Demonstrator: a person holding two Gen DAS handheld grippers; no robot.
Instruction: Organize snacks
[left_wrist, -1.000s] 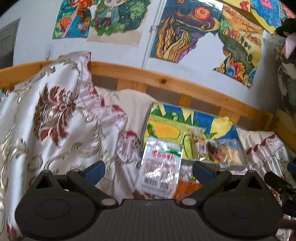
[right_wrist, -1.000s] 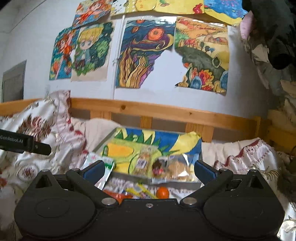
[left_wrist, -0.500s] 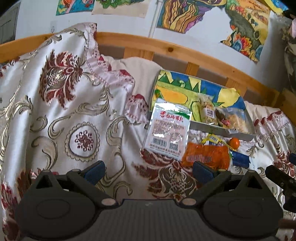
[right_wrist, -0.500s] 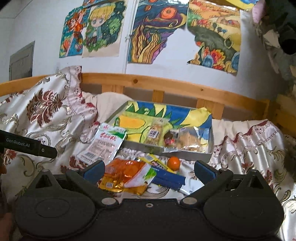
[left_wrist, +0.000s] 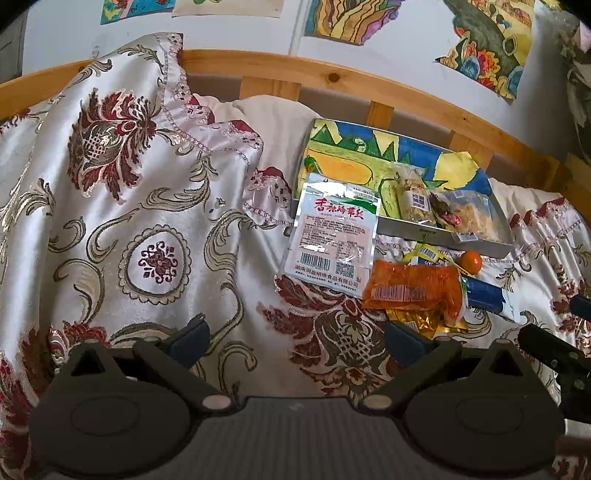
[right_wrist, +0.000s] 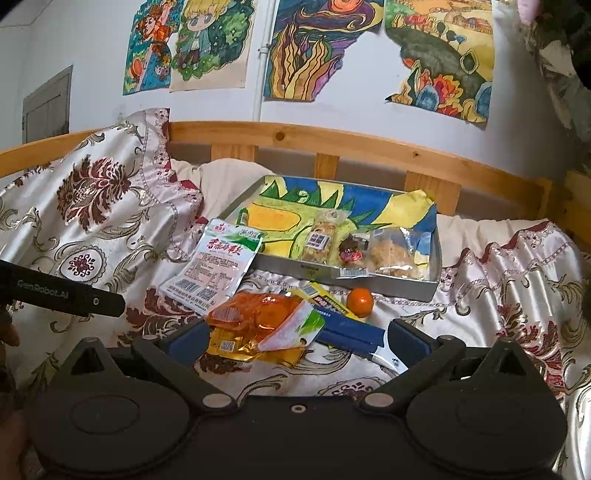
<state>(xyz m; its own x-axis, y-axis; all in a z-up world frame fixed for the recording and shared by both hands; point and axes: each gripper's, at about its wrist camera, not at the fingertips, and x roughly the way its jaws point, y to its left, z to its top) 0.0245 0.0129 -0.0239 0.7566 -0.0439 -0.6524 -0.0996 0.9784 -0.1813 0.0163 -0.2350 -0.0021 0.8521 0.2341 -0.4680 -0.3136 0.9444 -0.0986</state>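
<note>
A shallow grey tray (right_wrist: 391, 286) (left_wrist: 480, 242) lined with a bright drawing lies on the bed and holds clear packets of snacks (right_wrist: 391, 254). In front of it lie a white and green pouch (left_wrist: 332, 240) (right_wrist: 214, 266) leaning on the tray's left corner, an orange packet (left_wrist: 413, 288) (right_wrist: 255, 314), a yellow wrapper (right_wrist: 325, 295), a blue packet (right_wrist: 351, 332) and a small orange ball (right_wrist: 361, 301) (left_wrist: 471, 261). My left gripper (left_wrist: 295, 338) is open over bare bedspread, left of the pile. My right gripper (right_wrist: 295, 338) is open just above the orange packet.
A satin bedspread (left_wrist: 147, 221) with dark red flowers covers the bed and bunches up high at the left. A wooden rail (right_wrist: 332, 144) runs behind the tray. Drawings (right_wrist: 314, 44) hang on the white wall. A hand (right_wrist: 7, 332) shows at the left edge.
Both grippers have pulled back and tilted downward, so the loose snacks in front of the tray have come into view. Both stay open and empty.
</note>
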